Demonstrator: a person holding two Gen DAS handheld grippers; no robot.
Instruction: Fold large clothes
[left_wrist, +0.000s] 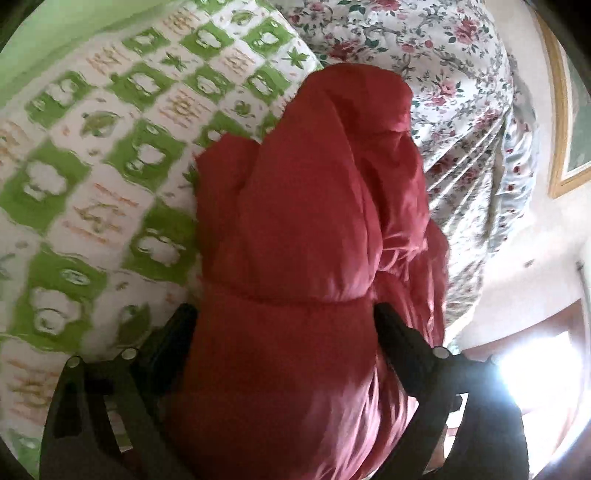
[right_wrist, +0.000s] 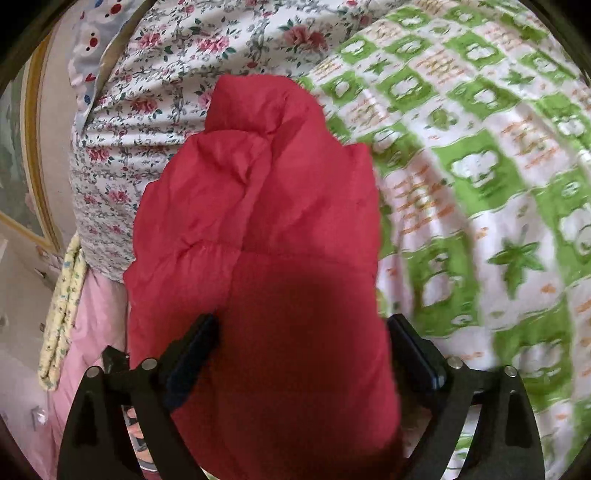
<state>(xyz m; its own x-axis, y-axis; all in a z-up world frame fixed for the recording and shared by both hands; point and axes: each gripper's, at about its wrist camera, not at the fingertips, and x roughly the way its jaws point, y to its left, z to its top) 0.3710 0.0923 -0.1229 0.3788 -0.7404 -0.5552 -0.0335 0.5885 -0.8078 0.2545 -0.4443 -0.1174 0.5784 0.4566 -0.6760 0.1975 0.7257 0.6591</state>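
Note:
A red puffy quilted jacket (left_wrist: 295, 229) hangs bunched over the bed. My left gripper (left_wrist: 284, 314) has its two black fingers (left_wrist: 391, 325) on either side of a thick fold of it and is shut on that fold. In the right wrist view the same red jacket (right_wrist: 258, 221) fills the middle. My right gripper (right_wrist: 301, 325) holds a thick wad of it between its black fingers (right_wrist: 199, 332). The jacket's lower part is hidden under both grippers. The views are blurred.
A green-and-white checked bedspread (left_wrist: 92, 166) (right_wrist: 480, 184) covers the bed. A floral quilt (left_wrist: 424, 55) (right_wrist: 166, 74) lies beyond the jacket. A framed picture (left_wrist: 569, 129) hangs on the wall. A pink sheet (right_wrist: 92, 314) shows at the bed's edge.

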